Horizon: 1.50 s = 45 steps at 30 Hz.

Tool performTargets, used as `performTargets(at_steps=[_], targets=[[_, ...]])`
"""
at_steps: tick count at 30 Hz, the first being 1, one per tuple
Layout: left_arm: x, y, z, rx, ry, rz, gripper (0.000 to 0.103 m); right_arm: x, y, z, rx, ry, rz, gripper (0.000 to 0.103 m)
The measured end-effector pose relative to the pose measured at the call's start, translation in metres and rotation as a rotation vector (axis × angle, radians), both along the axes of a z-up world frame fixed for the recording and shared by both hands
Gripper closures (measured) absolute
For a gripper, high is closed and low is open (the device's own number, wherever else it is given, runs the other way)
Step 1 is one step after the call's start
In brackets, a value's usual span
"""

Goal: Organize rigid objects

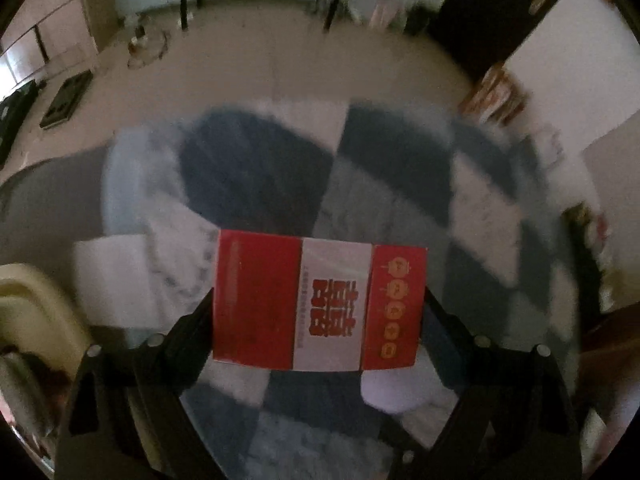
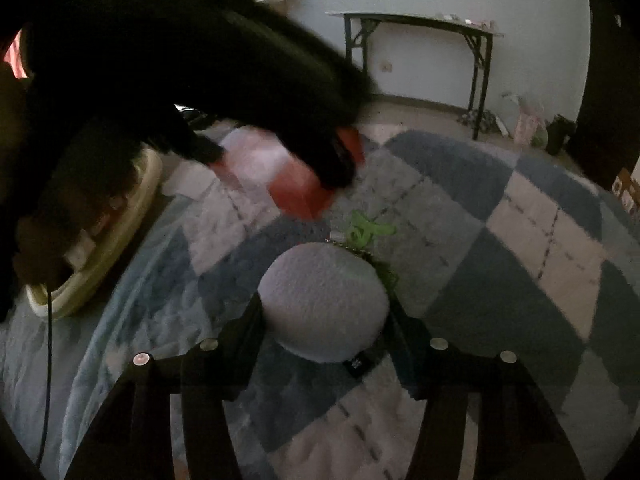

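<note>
While gripped: box point(image 1: 319, 300) between fingers point(image 1: 200, 312)

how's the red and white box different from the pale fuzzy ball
The red and white box is flat-sided with sharp corners and printed characters; the pale fuzzy ball is round, plain and textured. The box sits between the left gripper fingers, the ball between the right gripper fingers. Both are over the checked rug.
</note>
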State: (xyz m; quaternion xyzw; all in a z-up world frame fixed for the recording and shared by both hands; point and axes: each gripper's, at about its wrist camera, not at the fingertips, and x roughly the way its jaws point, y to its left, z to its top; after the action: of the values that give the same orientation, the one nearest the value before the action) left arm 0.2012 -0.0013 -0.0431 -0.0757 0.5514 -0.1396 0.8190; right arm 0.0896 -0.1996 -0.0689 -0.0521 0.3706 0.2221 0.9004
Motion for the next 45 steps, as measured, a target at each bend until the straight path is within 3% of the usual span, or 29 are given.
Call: performTargets(at_steps=[4, 7, 9, 13, 17, 23, 26, 34, 37, 38, 42, 45], targets=[[-0.041, 0.061, 0.065, -0.015, -0.11, 0.046, 0.011, -0.022, -0.001, 0.034, 0.047, -0.059, 0.042, 0.047], [-0.068, 0.126, 0.09, 0.025, -0.123, 0.144, 0.011, -0.03, 0.023, 0.071, 0.102, -0.094, 0.134, 0.047], [-0.083, 0.174, 0.091, 0.094, -0.106, 0.222, 0.011, -0.036, 0.047, 0.086, 0.128, -0.093, 0.21, 0.047], [-0.116, 0.249, 0.076, 0.132, -0.073, 0.389, 0.011, -0.048, 0.115, 0.097, 0.14, -0.047, 0.381, 0.047], [-0.135, 0.297, 0.045, 0.121, -0.007, 0.484, 0.011, -0.037, 0.16, 0.087, 0.049, 0.013, 0.438, 0.047], [-0.132, 0.311, 0.015, 0.072, 0.032, 0.503, 0.011, -0.012, 0.214, 0.069, -0.119, 0.047, 0.471, 0.047], [-0.12, 0.317, 0.003, 0.06, 0.056, 0.478, 0.011, -0.007, 0.248, 0.063, -0.152, 0.047, 0.488, 0.047], [-0.118, 0.321, -0.012, 0.048, 0.056, 0.467, 0.011, -0.002, 0.271, 0.038, -0.184, 0.06, 0.495, 0.043], [-0.123, 0.316, -0.011, 0.027, 0.026, 0.427, 0.007, -0.003, 0.271, 0.036, -0.171, 0.04, 0.51, 0.032], [-0.126, 0.313, -0.007, 0.025, 0.008, 0.42, 0.002, -0.004, 0.27, 0.036, -0.161, 0.033, 0.512, 0.024], [-0.148, 0.302, 0.025, -0.007, -0.093, 0.391, 0.0, -0.009, 0.252, 0.052, -0.078, 0.017, 0.498, 0.003], [-0.171, 0.283, 0.051, 0.039, -0.169, 0.373, 0.0, -0.015, 0.228, 0.074, -0.012, -0.04, 0.473, 0.0]])
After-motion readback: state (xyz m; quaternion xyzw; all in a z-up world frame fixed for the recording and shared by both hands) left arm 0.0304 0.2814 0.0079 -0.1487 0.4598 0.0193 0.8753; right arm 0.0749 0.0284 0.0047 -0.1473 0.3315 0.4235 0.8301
